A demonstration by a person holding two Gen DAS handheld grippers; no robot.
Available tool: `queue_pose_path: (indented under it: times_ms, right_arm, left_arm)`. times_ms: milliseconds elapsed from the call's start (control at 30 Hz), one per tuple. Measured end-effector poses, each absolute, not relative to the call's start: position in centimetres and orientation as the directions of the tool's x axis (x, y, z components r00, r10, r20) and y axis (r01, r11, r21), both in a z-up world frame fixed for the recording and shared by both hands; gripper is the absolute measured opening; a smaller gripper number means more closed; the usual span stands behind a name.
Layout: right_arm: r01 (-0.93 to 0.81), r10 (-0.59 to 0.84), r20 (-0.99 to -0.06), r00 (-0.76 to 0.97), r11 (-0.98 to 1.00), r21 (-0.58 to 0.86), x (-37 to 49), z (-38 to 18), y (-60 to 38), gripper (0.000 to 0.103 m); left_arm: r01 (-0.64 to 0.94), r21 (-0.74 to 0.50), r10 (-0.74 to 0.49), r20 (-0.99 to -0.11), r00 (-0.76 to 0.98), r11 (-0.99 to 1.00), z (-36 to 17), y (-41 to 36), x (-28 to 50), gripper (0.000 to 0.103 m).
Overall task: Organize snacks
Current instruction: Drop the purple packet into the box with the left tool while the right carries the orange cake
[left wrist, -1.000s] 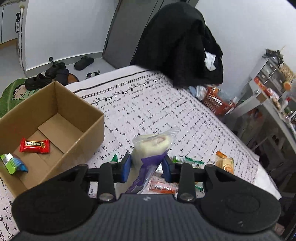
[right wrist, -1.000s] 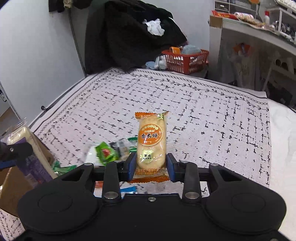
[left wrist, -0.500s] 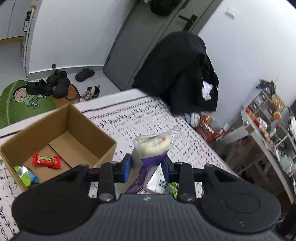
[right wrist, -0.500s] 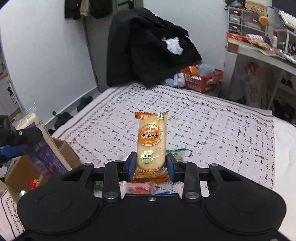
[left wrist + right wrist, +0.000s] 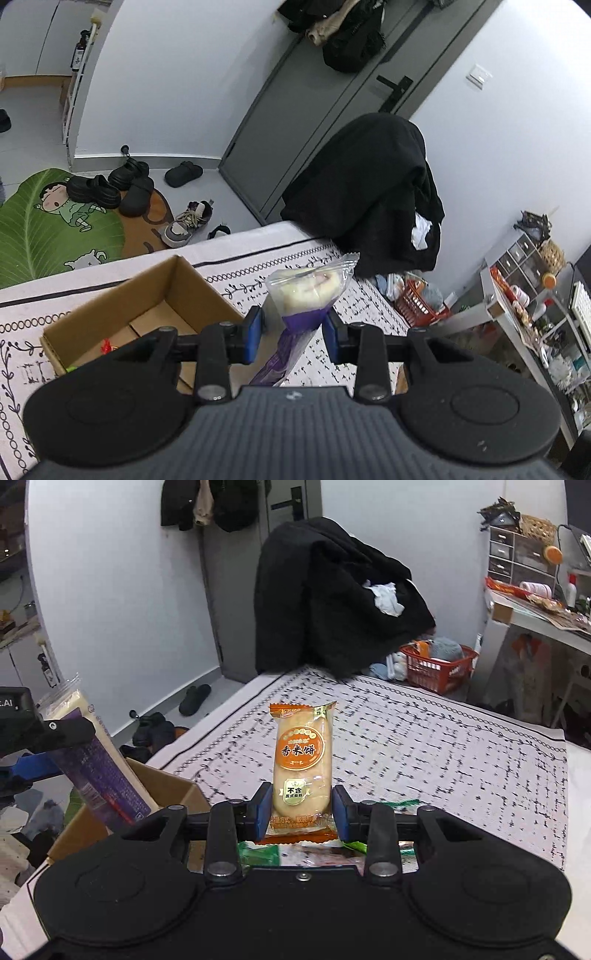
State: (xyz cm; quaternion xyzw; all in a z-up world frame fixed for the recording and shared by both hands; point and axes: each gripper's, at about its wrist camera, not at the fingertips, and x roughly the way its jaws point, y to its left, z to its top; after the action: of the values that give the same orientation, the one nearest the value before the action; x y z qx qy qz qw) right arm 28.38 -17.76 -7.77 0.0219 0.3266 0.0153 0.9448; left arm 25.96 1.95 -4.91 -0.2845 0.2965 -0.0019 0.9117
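Patterned bedspread (image 5: 424,746) below; left gripper (image 5: 293,328) clamped on purple-and-clear pastry pack (image 5: 306,295) beside cardboard box (image 5: 155,306), right gripper (image 5: 301,808) clamped low on orange rice-cracker packet (image 5: 301,760): both likely light, crinkly, crushable; grip gently mid-wrapper.

Cardboard box (image 5: 155,314) floor mostly hidden behind left gripper (image 5: 293,334)

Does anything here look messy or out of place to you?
A heap of black clothes is dumped at the far end of the patterned cloth, and loose snack wrappers lie scattered outside the cardboard box.
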Motion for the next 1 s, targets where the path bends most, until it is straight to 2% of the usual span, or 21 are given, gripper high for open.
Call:
queue_pose_path:
  times_ms: [467, 1000]
  right_arm:
    - [-0.062, 0.092, -0.606, 0.790, 0.996, 0.071, 28.6, -7.4, -13.3, 0.033]
    - [-0.088, 0.128, -0.622, 0.773, 0.992, 0.096, 29.2, -8.4, -10.4, 0.033]
  left_arm:
    - [-0.230, -0.537, -0.126, -0.545, 0.829, 0.812, -5.4, 6.2, 25.9, 0.034]
    - [-0.274, -0.516, -0.136, -0.623, 0.770, 0.812, -8.2, 7.7, 27.5, 0.034]
